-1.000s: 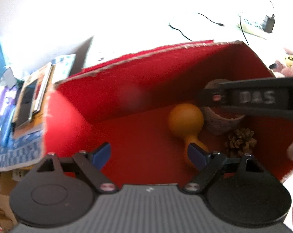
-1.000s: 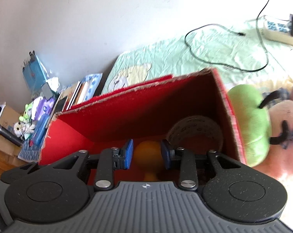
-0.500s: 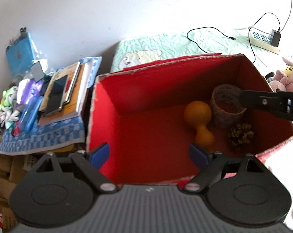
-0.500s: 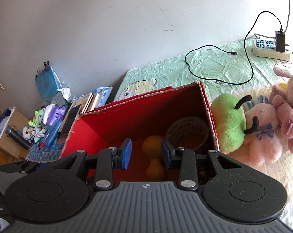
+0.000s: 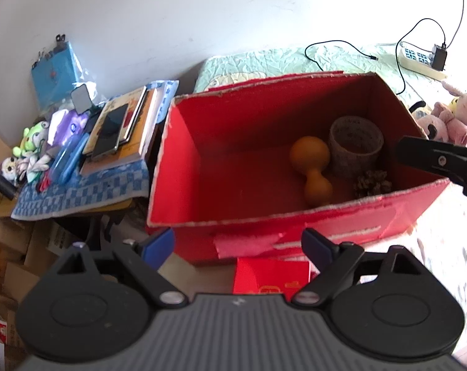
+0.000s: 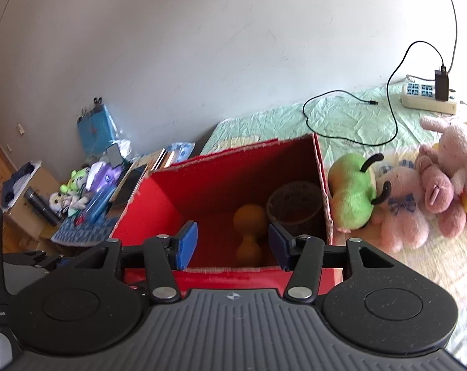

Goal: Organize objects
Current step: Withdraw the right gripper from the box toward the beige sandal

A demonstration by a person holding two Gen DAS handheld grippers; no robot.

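Far off to my left, a checkered blue cloth [image 5: 79, 194] carries a stack of books [image 5: 122, 133] with a phone on top, a blue case [image 5: 68, 162] and some small toys [image 5: 32, 145]. My left gripper [image 5: 238, 244] hangs in front of the red box [image 5: 295, 213], blue pads spread wide, nothing between them. Inside the box, toward its right end, lie an orange gourd-shaped toy [image 5: 312, 170], a woven round basket [image 5: 355, 145] just beside it, and a pinecone [image 5: 372, 182] in front of the basket. A small red packet [image 5: 270, 276] sits below the box's near wall. At the right edge of my left camera I see part of the right gripper's black body [image 5: 440, 160] beside the box. My right gripper [image 6: 233, 245] is parted too and empty, hovering over the box's near rim. Right of the box, on the bed, rest a green plush [image 6: 354, 194] and pink plush animals [image 6: 434, 185], with a power strip [image 6: 428, 99] and cable [image 6: 351, 120] behind them.
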